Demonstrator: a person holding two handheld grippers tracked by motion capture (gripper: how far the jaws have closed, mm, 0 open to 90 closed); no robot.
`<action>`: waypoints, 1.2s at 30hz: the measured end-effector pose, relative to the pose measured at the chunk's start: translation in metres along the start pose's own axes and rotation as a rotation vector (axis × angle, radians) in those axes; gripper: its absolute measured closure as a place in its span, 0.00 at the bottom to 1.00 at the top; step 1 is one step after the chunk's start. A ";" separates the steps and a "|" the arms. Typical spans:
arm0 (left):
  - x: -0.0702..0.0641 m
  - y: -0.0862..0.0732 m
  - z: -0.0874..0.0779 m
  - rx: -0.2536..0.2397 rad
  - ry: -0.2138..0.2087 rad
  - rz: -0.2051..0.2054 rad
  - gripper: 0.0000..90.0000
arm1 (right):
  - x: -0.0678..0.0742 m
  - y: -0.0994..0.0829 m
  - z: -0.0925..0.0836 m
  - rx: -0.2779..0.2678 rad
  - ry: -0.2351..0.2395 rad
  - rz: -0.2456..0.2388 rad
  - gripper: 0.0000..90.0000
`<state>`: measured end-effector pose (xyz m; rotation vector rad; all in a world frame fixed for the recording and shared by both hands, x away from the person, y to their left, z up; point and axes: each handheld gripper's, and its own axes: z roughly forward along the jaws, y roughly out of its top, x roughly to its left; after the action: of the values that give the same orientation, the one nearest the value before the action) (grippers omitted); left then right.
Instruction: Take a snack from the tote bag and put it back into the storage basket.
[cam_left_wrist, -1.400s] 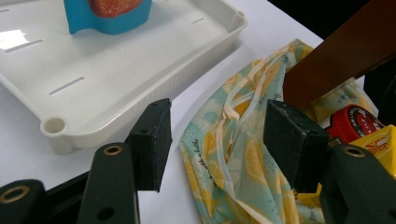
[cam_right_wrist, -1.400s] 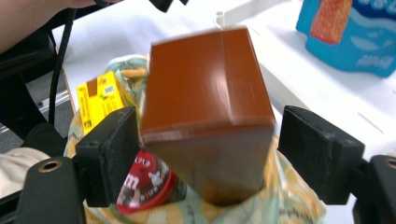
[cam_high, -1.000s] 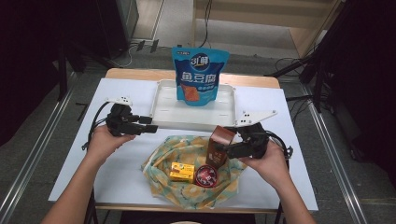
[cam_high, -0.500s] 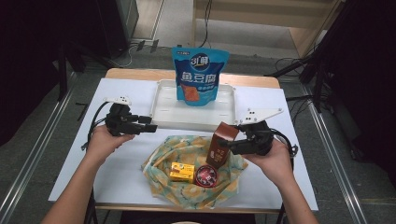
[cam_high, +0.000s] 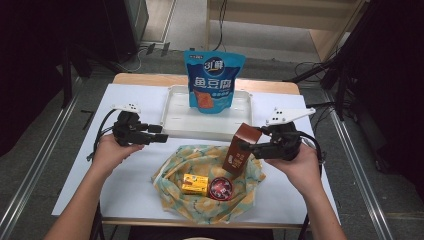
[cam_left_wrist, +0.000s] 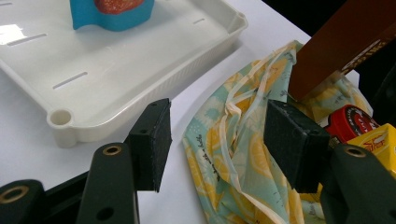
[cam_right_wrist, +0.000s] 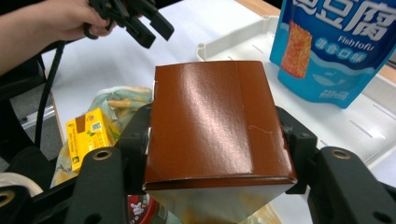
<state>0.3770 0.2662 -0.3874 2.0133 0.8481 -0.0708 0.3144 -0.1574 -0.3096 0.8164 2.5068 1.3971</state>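
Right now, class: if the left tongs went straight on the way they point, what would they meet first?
Probably the patterned cloth, lying straight ahead between the open left tongs; the brown box stands farther on. Depth is uncertain.

Brown carton (cam_right_wrist: 215, 123) was glossy card w/ a sheen. Tray (cam_high: 175, 107) was smooth white plastic, ribbed sides. Cloth (cam_left_wrist: 243, 154) was soft printed fabric, matt & creased. Blue pouch (cam_high: 214, 77) was shiny plastic film. Gripper pads (cam_left_wrist: 156, 140) looked rough, matt black. Worktop (cam_high: 135, 190) was matt white.
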 end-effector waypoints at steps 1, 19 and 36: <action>0.000 0.000 0.000 -0.001 -0.001 0.002 0.47 | -0.001 0.001 -0.002 -0.007 0.002 -0.003 0.48; -0.003 0.002 0.000 -0.002 -0.038 0.005 0.47 | -0.001 0.045 -0.013 -0.001 0.045 -0.062 0.48; -0.002 0.000 0.002 0.022 -0.032 0.020 0.47 | -0.019 0.077 -0.002 -0.011 0.025 -0.074 0.48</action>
<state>0.3758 0.2636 -0.3871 2.0354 0.8103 -0.1014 0.3588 -0.1371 -0.2475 0.7013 2.5180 1.4037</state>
